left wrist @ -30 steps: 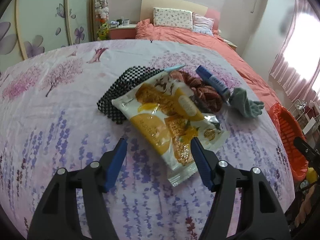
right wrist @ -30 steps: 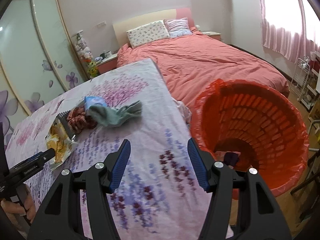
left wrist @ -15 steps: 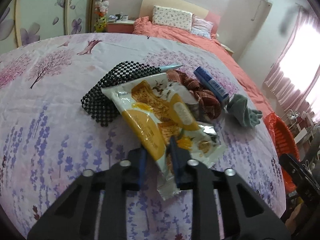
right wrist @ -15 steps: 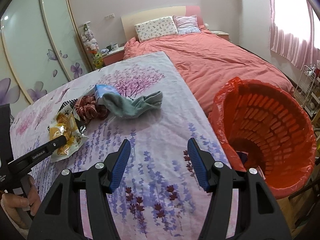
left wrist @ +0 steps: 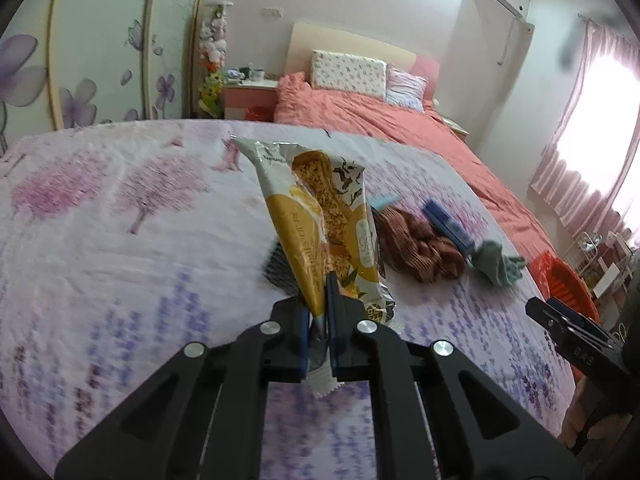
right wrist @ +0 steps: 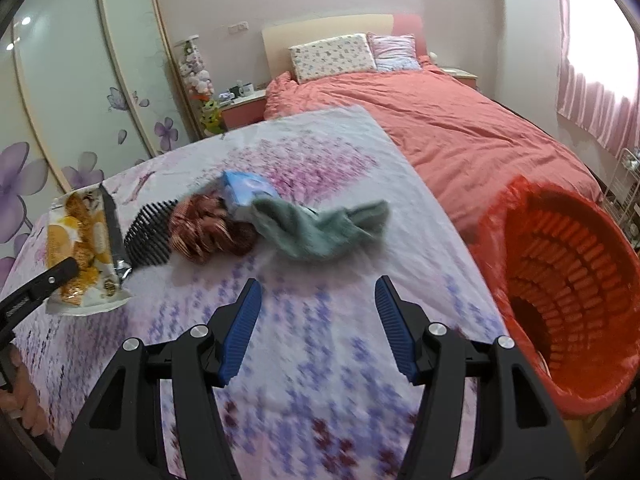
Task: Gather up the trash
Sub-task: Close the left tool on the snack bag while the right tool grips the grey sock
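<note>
The left gripper [left wrist: 319, 322] pinches the light, crinkly snack wrapper [left wrist: 326, 226] by its slippery sealed end, left of the red basket [right wrist: 576, 280], while the right gripper [right wrist: 318, 328] stands spread, empty.

The snack wrapper [left wrist: 320, 224] was glossy plastic film with a silvery foil inner face. Lower down, the fingers [right wrist: 240, 330] wore ribbed blue rubbery pads on matt black plastic. The sock [right wrist: 320, 228] looked like soft knit cloth; the basket [right wrist: 568, 280] was shiny latticed orange plastic.
</note>
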{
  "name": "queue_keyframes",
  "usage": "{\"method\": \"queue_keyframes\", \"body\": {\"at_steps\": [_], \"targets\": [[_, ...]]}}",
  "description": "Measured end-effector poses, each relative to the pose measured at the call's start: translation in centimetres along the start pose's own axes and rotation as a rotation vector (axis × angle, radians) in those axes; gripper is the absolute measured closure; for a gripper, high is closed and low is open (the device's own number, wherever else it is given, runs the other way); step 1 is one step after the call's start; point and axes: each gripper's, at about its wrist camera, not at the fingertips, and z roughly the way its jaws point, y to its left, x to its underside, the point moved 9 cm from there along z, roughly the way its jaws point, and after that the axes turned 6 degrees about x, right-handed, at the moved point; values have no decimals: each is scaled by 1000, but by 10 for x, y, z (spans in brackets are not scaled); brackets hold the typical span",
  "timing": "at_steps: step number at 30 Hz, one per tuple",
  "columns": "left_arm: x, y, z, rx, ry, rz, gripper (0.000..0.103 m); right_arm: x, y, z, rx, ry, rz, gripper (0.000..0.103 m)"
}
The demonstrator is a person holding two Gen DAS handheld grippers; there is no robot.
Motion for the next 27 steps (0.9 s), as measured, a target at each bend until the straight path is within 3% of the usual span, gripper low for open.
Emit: {"method": "queue_keyframes", "body": {"at_steps": [6, 13, 15, 19, 22, 27], "targets": [[-16, 28, -13, -40, -30, -24, 94, -20, 17, 19, 4, -17, -25, 44], [-23, 49, -17, -60, -37, -39, 94, -21, 18, 49, 63, 34, -80, 45], [-24, 51, -17, -61, -36, -42, 94, -18, 14, 57, 80, 63, -86, 55], [-23, 51, -15, -55, -31, -49, 94, -10, 7, 60, 47, 98, -38, 88], [-22, 46, -15, -49, -30, -44, 94, -9, 1, 52, 33, 85, -19, 94], [-22, 34, -16, -36, -31, -29, 94, -14, -5, 31, 12, 42, -9, 95]]}}
